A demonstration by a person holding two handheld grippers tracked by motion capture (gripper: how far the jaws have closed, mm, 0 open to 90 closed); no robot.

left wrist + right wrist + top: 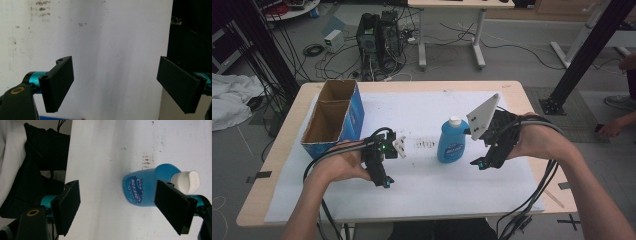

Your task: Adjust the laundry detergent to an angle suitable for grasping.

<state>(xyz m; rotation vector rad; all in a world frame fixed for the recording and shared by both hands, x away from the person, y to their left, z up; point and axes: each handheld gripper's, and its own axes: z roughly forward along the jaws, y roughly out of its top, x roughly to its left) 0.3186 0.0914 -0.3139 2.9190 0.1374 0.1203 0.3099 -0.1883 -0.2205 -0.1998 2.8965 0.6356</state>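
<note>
A blue bottle (452,142) with a white cap stands upright near the middle of the white sheet (427,190) on the table. My right gripper (479,152) hovers just right of it, jaws open. In the right gripper view the bottle (142,187) lies a little beyond my right gripper (117,195), partly behind one black jaw, and no pad touches it. My left gripper (384,175) is held left of the bottle, near the front of the sheet. In the left gripper view my left gripper (115,72) has wide-open jaws over bare white sheet.
An open blue cardboard box (356,112) sits at the table's left side. The wooden table edge (277,150) frames the sheet. On the floor behind are computer towers (379,35), cables and another desk (452,30). A black frame post (582,55) stands at the right.
</note>
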